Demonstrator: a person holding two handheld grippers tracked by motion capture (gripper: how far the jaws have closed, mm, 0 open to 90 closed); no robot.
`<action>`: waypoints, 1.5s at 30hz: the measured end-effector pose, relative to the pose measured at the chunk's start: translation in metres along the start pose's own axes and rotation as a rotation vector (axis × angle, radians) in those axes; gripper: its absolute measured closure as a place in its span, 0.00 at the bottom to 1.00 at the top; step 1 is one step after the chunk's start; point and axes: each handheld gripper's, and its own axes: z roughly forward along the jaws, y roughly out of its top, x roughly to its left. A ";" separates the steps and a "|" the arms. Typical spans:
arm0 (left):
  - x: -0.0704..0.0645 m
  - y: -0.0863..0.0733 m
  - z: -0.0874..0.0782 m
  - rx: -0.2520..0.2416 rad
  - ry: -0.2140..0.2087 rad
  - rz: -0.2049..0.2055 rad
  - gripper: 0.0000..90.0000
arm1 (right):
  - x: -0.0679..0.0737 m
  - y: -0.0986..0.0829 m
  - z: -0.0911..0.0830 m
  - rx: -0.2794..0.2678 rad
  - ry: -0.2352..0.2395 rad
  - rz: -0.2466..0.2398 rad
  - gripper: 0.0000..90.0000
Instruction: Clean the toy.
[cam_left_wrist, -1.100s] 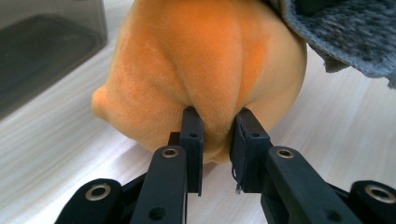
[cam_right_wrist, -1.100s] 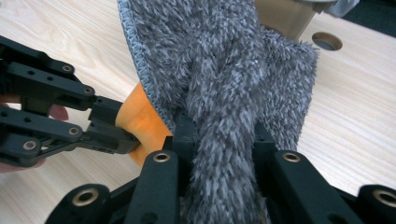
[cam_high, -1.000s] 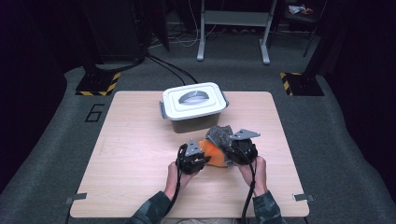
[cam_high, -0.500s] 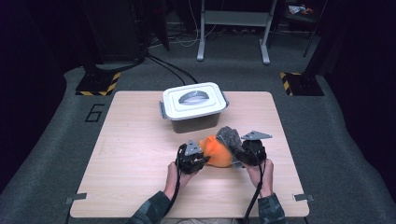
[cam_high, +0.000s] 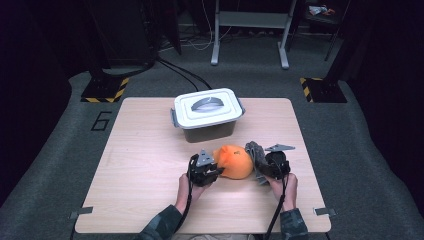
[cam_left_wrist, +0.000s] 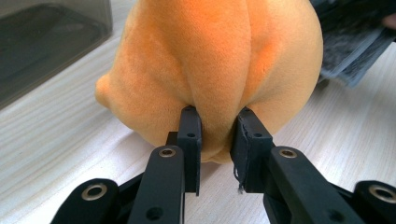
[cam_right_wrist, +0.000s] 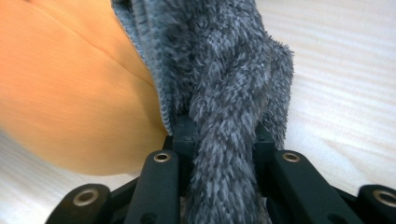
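Wood table (cam_high: 140, 165), dark room. Orange plush (cam_high: 234, 162) near edge, right of centre, in front of lidded box (cam_high: 207, 114). Left gripper (cam_left_wrist: 215, 133) pinches a plush fold; right gripper (cam_right_wrist: 219, 135) clamps grey fuzzy cloth (cam_right_wrist: 229, 84). Risk: thin pinch slips if pulled apart, cloth drags plush

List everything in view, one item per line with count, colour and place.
Plush toy: one, orange, near middle of the table, pinched by the left tongs.
Fuzzy cloth: one, dark grey, against the toy's right side, clamped in the right tongs.
Lidded box: one, white lid with grey handle over a dark body, far middle of the table.
Table: one, pale wood.
Floor: grey carpet, a "6" marked at left.
Left tongs: one, black.
Right tongs: one, black.
Hands: two, at the near edge.
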 end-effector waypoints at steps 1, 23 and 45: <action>0.000 0.000 0.000 -0.003 0.001 0.001 0.83 | -0.002 -0.002 0.003 0.007 -0.001 -0.004 0.80; -0.003 0.001 -0.002 -0.009 0.004 0.021 0.82 | 0.008 0.011 -0.036 -0.097 0.009 -0.021 0.80; -0.004 0.001 0.000 -0.009 -0.001 0.026 0.82 | 0.063 0.038 -0.033 -0.095 0.061 -0.213 0.80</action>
